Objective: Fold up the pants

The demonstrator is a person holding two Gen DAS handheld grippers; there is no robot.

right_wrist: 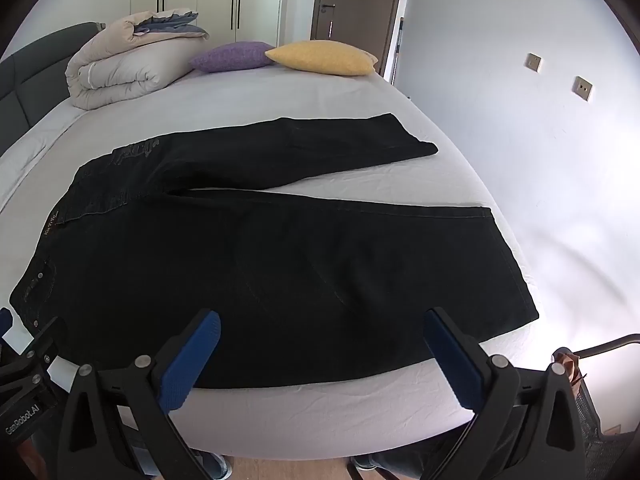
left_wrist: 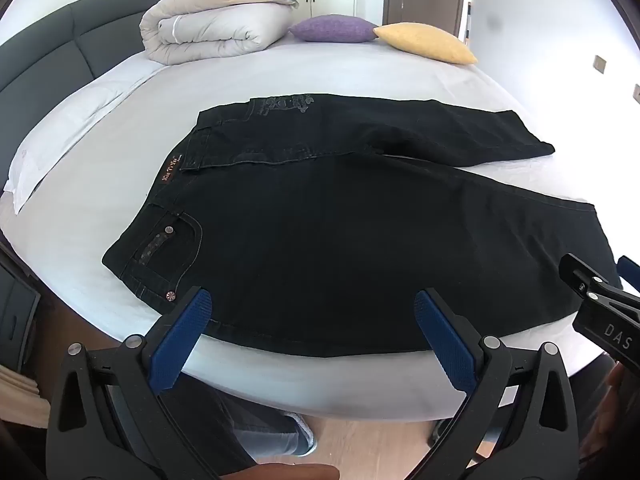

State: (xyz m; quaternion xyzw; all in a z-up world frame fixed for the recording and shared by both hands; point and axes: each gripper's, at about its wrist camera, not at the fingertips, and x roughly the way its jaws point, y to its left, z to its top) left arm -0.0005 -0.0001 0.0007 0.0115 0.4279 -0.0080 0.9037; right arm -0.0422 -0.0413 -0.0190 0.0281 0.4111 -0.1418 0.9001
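Black jeans (left_wrist: 340, 232) lie flat on the white bed (left_wrist: 280, 76), waistband to the left, both legs spread apart toward the right. They also show in the right wrist view (right_wrist: 280, 264). My left gripper (left_wrist: 312, 304) is open and empty, over the near edge of the jeans by the front pocket and hip. My right gripper (right_wrist: 320, 320) is open and empty, over the near edge of the near leg. The right gripper's body shows at the right edge of the left wrist view (left_wrist: 600, 304).
A folded beige duvet (left_wrist: 216, 20), a purple cushion (left_wrist: 332, 28) and a yellow cushion (left_wrist: 428, 42) sit at the far side of the bed. A dark headboard (left_wrist: 60, 48) is at the left. Wood floor (left_wrist: 380, 440) lies below the bed's near edge.
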